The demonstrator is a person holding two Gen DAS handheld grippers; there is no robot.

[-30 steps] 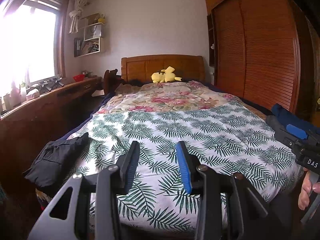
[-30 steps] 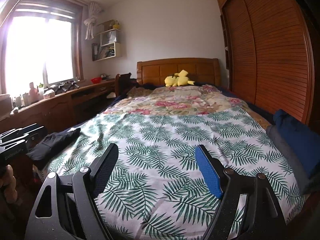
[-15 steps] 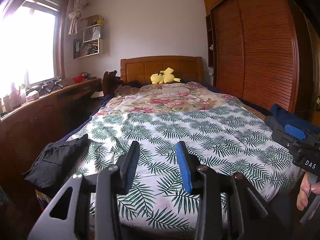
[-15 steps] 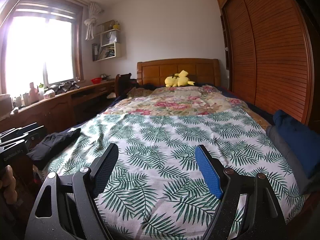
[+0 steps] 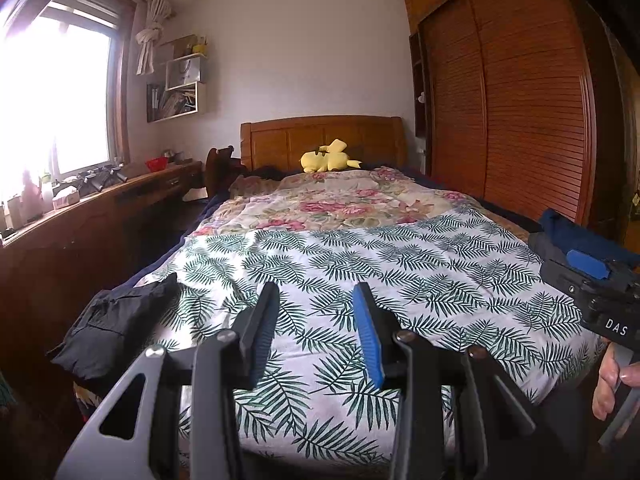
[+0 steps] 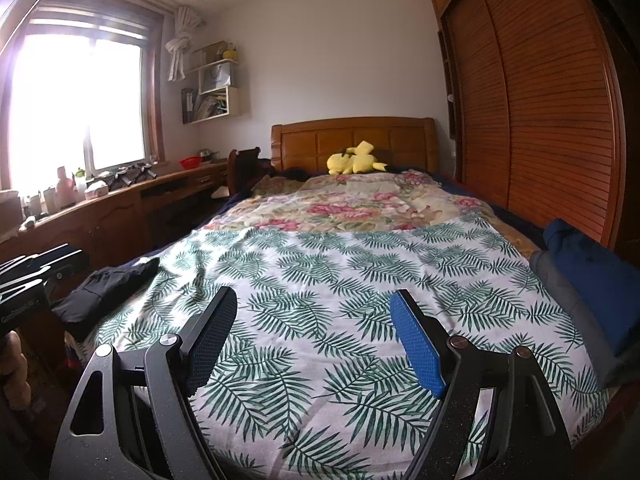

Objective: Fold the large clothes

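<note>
Pre-fold: we hover at the near bed edge w/ left gripper [image 5: 316, 320] and right gripper [image 6: 312, 340] both released, empty; black garment [image 5: 116, 320] near-left, blue clothes [image 6: 592, 280] right—next, pick one.

Left claw [image 5: 316, 328] parted, empty; right claw [image 6: 314, 338] spread wider.

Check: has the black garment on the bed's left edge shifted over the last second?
No. The black garment lies at the same spot on the fern-print cover, untouched.
</note>
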